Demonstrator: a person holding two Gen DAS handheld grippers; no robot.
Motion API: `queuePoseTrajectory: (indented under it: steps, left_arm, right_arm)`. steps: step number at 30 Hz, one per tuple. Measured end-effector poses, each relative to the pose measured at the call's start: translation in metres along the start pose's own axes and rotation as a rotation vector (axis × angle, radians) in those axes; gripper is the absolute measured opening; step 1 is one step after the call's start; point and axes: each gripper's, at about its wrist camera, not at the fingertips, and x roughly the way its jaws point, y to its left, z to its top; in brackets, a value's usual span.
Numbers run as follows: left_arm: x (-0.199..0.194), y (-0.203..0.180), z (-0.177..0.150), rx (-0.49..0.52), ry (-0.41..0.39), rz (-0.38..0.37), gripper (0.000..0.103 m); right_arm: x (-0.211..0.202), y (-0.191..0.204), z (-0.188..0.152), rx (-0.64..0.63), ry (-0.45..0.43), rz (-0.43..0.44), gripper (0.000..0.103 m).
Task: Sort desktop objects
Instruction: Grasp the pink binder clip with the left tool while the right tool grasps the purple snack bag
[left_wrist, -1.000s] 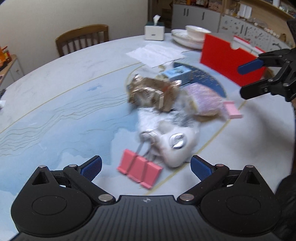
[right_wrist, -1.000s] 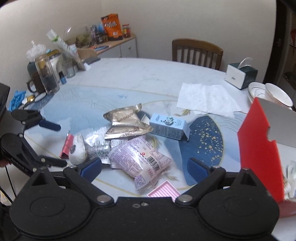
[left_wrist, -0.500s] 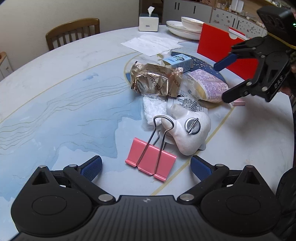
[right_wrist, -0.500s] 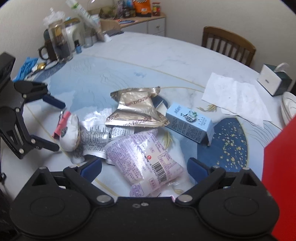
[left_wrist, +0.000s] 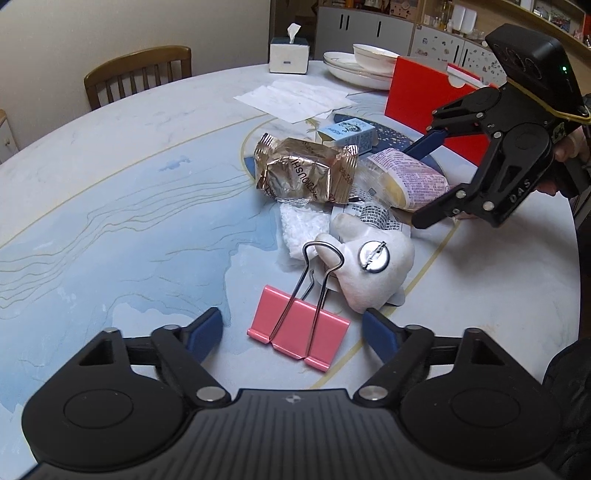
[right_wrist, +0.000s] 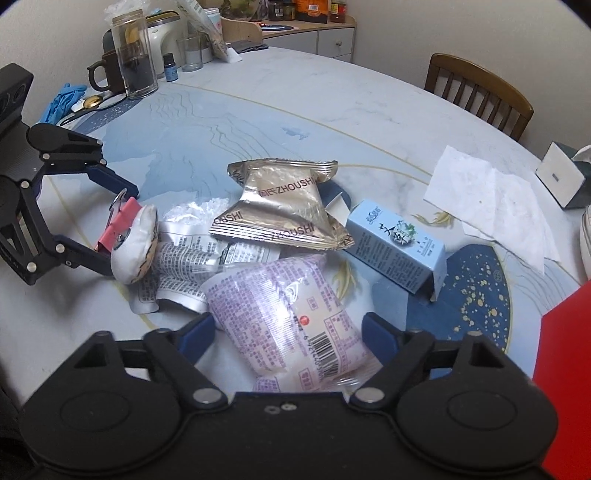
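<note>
A heap lies mid-table: a pink binder clip (left_wrist: 298, 336), a white plush badge (left_wrist: 373, 271), a gold snack packet (left_wrist: 306, 173), a purple packet (right_wrist: 284, 317), a light blue box (right_wrist: 399, 243) and a printed clear wrapper (right_wrist: 177, 266). My left gripper (left_wrist: 291, 326) is open, its fingers either side of the binder clip. My right gripper (right_wrist: 288, 334) is open around the near end of the purple packet. In the left wrist view the right gripper (left_wrist: 421, 184) straddles the purple packet (left_wrist: 413, 181). In the right wrist view the left gripper (right_wrist: 110, 229) flanks the clip (right_wrist: 120, 225) and badge (right_wrist: 135, 243).
A red folder (left_wrist: 432, 99) stands at the right. White paper (left_wrist: 295, 99), a tissue box (left_wrist: 289, 53) and stacked plates (left_wrist: 362, 66) lie beyond the heap. Jars, a mug and blue gloves (right_wrist: 61, 101) crowd the far left edge. Wooden chair (left_wrist: 136, 74) behind the table.
Both grippers have moved in on the heap. The left one has closed in on the binder clip; the right one has come down over the purple packet. Both stay open.
</note>
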Motion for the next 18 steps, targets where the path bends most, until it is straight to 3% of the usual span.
queuePoseTrajectory:
  steps: [5,6,13,18]
  left_arm:
    - [-0.002,0.000,0.000,-0.016,-0.011,0.016,0.065]
    - [-0.002,0.000,0.000,-0.020,-0.013,0.018,0.058]
    - [-0.004,-0.002,-0.001,-0.051,-0.017,0.038,0.057]
    - [-0.009,-0.003,-0.001,-0.087,-0.030,0.038,0.057]
  right_arm:
    - [-0.002,0.000,-0.001,-0.004,-0.004,-0.017,0.074]
    - [-0.002,0.001,0.000,-0.007,-0.005,-0.025,0.071]
    - [-0.011,0.007,-0.003,-0.019,-0.011,-0.050,0.057]
    - [-0.021,0.009,-0.006,0.008,-0.025,-0.065,0.055]
